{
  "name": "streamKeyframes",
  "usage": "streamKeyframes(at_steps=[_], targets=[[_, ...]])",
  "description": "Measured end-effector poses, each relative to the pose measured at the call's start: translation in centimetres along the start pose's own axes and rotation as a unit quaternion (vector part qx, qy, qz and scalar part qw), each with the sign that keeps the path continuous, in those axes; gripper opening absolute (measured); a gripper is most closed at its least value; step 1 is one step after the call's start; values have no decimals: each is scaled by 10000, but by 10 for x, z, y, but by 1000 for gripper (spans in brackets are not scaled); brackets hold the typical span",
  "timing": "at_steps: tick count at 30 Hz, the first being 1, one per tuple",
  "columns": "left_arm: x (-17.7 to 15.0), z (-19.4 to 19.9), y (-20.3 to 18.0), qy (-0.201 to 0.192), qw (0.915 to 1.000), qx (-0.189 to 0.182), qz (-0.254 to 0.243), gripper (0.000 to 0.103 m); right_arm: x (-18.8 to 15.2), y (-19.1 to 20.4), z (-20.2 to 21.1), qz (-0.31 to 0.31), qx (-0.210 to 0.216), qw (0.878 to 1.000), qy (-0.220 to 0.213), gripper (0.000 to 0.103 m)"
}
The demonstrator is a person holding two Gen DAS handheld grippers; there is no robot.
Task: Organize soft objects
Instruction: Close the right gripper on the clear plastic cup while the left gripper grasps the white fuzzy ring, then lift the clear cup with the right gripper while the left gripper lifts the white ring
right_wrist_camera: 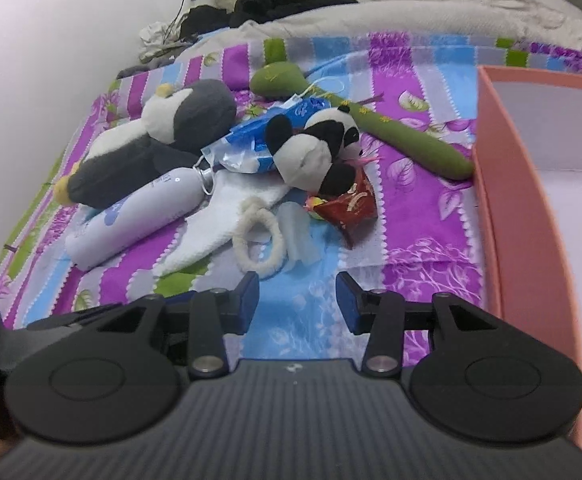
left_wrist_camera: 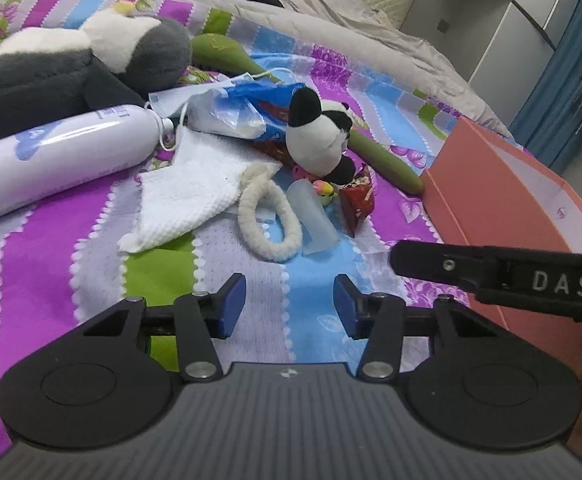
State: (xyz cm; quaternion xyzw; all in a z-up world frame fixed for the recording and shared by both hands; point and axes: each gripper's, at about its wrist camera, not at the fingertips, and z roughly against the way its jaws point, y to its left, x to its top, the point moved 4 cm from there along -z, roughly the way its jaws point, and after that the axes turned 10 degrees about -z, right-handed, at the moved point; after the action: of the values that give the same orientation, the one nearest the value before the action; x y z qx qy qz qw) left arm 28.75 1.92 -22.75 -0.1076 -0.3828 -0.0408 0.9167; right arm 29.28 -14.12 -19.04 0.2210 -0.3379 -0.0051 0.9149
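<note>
Both hand-held grippers hang over the striped bed cover with jaws apart and nothing between them: I see my left hand-held gripper (left_wrist_camera: 289, 306) and my right hand-held gripper (right_wrist_camera: 298, 304) side by side above the near edge of the bed. Just ahead of them lies a fluffy cream loop (right_wrist_camera: 255, 237), partly on a white towel (left_wrist_camera: 189, 194). Behind it a small panda plush (right_wrist_camera: 314, 148) rests on a blue plastic bag (right_wrist_camera: 257, 148) and touches a red snack packet (right_wrist_camera: 349, 206). A big grey penguin plush (right_wrist_camera: 159, 140) lies toward the left edge, with a white bottle (right_wrist_camera: 139, 216) against it. A long green plush (right_wrist_camera: 371, 128) reaches up to the pink box (right_wrist_camera: 523, 216) at the right edge.
</note>
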Motion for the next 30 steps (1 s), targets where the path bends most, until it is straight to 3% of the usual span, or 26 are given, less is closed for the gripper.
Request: streamKeyframes(at_steps=[3, 7, 11, 13, 15, 17, 18, 21, 30], targets=[[2, -16, 4, 30, 10000, -45, 43, 55, 6, 0, -15, 8, -3, 10000, 13, 46], [5, -32, 8, -11, 10000, -51, 26, 55, 12, 3, -33, 33, -26, 10000, 43, 35], [10, -46, 12, -60, 10000, -74, 14, 53, 15, 3, -51, 32, -8, 9999, 118, 34], [10, -51, 14, -84, 9999, -81, 13, 45, 15, 3, -60, 17, 5, 9998, 176, 34], [11, -56, 16, -73, 9998, -146, 76, 25, 15, 3, -67, -40, 51, 9997, 255, 34], [11, -59, 19, -58, 9995, -173, 241, 18, 16, 3, -74, -98, 69, 9994, 314, 33], [12, -60, 22, -62, 9992, -204, 339, 15, 17, 4, -77, -108, 74, 9993, 342, 26], [12, -59, 25, -91, 9982, -290, 526, 8, 17, 7, -79, -120, 182, 9990, 384, 13], [2, -32, 20, -124, 9967, -344, 726, 4, 9, 10, -49, -13, 114, 9996, 274, 11]])
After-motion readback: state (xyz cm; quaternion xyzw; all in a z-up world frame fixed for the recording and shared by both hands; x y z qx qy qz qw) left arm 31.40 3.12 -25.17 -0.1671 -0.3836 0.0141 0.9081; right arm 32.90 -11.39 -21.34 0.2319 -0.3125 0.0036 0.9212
